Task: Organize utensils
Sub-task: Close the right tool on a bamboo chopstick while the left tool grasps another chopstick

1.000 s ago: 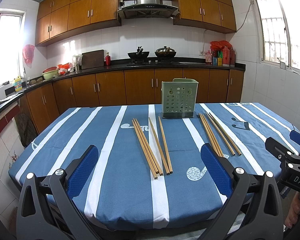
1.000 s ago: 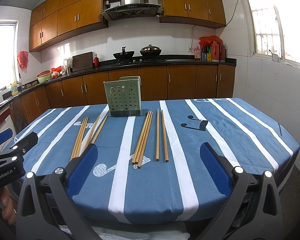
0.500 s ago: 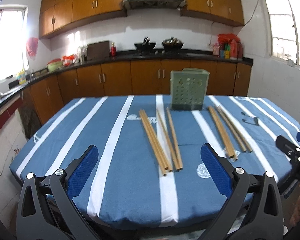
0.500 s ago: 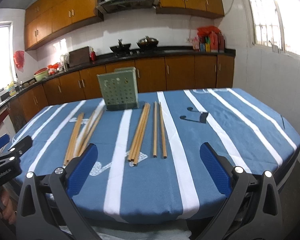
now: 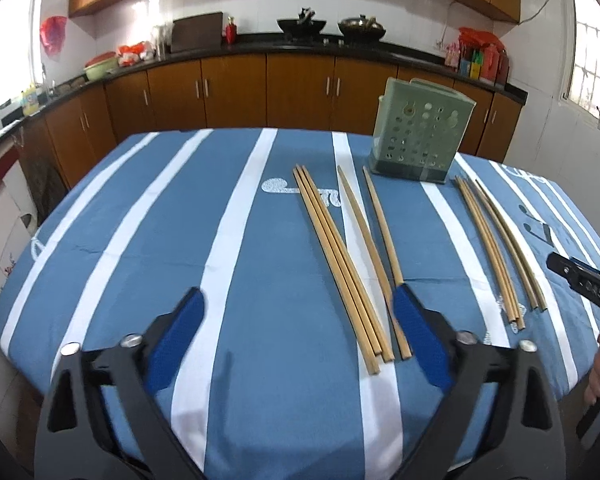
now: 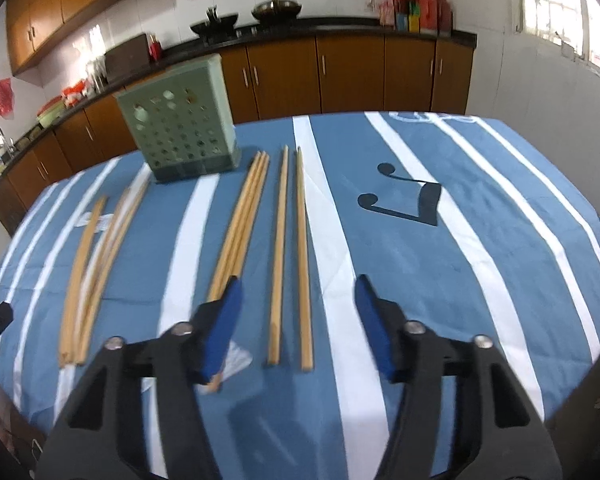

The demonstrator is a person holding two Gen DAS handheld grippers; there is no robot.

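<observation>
While both pairs of tongs hover over the near edge of the striped tablecloth (image 5: 236, 240), neither has anything between its pads. The left gripper (image 5: 296, 336) stands wide, its jaws having just closed a little; bare blue cloth lies in the gap. Its right pad hides the near end of one loose chopstick, though whether it touches I cannot tell. Just right of that gap lies the left bundle of chopsticks (image 5: 340, 264), three tight together with two loose ones beside them.

Further right, the green perforated holder (image 5: 418, 136) stands upright at the far side of the table, near the far tips of the sticks. Beyond it lies the right bundle of chopsticks (image 5: 496, 252), and at the frame's right edge the other tool appears, with fingers of the person's hand wrapped on its handle.

The right gripper (image 6: 298, 326) has just been closing and now stands about half apart. Two parallel chopsticks (image 6: 292, 256) run into its gap, their near ends between the pads but untouched. Only this view shows the black music-note print (image 6: 408, 204) on the cloth, and three sticks (image 6: 242, 224) passing behind the left pad.
</observation>
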